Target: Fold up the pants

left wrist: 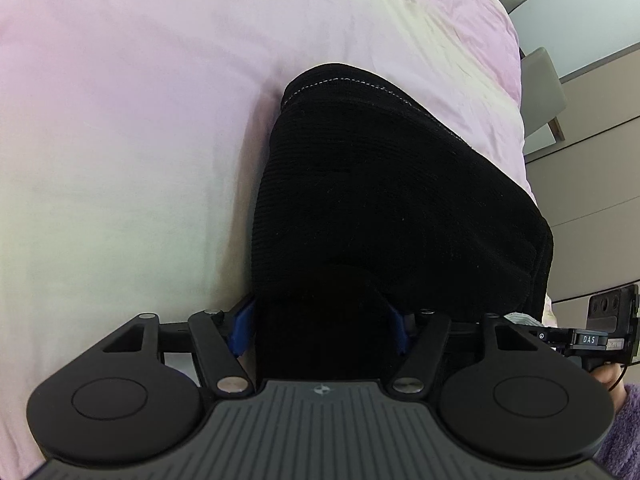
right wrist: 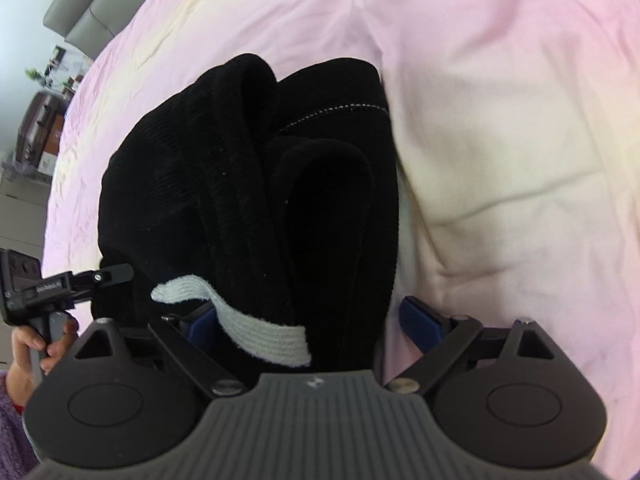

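Note:
The black ribbed pants (left wrist: 380, 184) lie as a folded bundle on the pink and cream bed sheet (left wrist: 120, 120). My left gripper (left wrist: 322, 330) is open, and the near end of the bundle fills the space between its blue fingers (left wrist: 242, 328). In the right wrist view the pants (right wrist: 248, 184) show several stacked folds and a white waist cord (right wrist: 260, 332) draped over the near end. My right gripper (right wrist: 310, 322) is open around that end; its right blue finger (right wrist: 420, 320) stands clear of the cloth.
The sheet (right wrist: 500, 120) spreads wide and wrinkled around the bundle. Grey padded furniture (left wrist: 540, 80) and pale cabinet fronts (left wrist: 592, 184) stand beyond the bed's edge. A hand (right wrist: 32, 344) in a purple fuzzy sleeve (left wrist: 624, 432) holds the other gripper's handle. Cluttered shelves (right wrist: 44, 120) are far left.

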`<state>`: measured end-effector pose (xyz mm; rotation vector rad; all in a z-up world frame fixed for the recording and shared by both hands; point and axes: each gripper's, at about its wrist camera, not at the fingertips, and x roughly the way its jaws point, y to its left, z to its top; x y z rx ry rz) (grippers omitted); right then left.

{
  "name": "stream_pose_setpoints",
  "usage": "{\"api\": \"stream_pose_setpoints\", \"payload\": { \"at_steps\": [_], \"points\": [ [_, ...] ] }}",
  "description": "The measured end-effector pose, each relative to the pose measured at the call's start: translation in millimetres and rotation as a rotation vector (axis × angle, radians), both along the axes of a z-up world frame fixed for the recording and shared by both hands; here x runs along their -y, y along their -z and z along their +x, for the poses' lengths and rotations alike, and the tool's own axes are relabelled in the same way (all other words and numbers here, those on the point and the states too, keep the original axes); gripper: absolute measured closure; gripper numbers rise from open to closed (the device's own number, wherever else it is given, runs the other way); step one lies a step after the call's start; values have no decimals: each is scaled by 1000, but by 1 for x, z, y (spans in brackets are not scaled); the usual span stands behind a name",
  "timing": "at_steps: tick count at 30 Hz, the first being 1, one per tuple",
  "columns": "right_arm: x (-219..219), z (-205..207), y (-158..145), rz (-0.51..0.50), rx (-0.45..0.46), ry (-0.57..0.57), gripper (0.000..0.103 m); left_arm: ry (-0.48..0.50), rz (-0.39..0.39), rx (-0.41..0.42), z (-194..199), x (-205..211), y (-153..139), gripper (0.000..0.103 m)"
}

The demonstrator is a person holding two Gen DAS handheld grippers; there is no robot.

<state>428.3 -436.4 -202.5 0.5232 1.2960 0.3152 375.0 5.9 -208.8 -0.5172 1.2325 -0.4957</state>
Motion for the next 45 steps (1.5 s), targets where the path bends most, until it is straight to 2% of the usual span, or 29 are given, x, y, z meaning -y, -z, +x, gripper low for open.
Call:
{"api": "stream_pose_setpoints", "payload": {
  "at_steps": [2, 4, 12, 16, 22, 26, 29, 33, 37, 42, 45],
  "points": [
    [1, -2, 1, 53, 18, 18, 37, -12, 1, -4, -1, -1, -5, 40],
    [-2, -6, -9, 46, 58, -3, 42, -2, 29, 25, -6, 3, -18, 48],
    [-29, -23, -66, -42, 166, -14, 54, 30, 84, 125, -20, 8, -82, 68],
    [-50, -37, -100, -45, 201, -26, 55, 37, 107, 177, -32, -4, -118, 68],
    [-111, -55, -141, 9, 261, -54, 55, 4, 175, 246, -62, -68, -175, 68],
    [-178, -65, -154, 75, 282, -102, 55, -29, 255, 263, -80, -129, -205, 68],
    [-233, -74, -156, 117, 281, -130, 55, -42, 315, 262, -92, -173, -216, 68],
    [-314, -95, -146, 154, 259, -158, 55, -86, 338, 235, -104, -225, -203, 68],
    [-365, -102, -116, 142, 222, -188, 56, -120, 326, 199, -107, -260, -162, 68],
    [-387, -98, -70, 90, 199, -201, 56, -144, 286, 156, -100, -290, -103, 68],
    [-384, -103, -48, 49, 160, -210, 55, -132, 309, 144, -96, -297, -79, 68]
  ]
}}
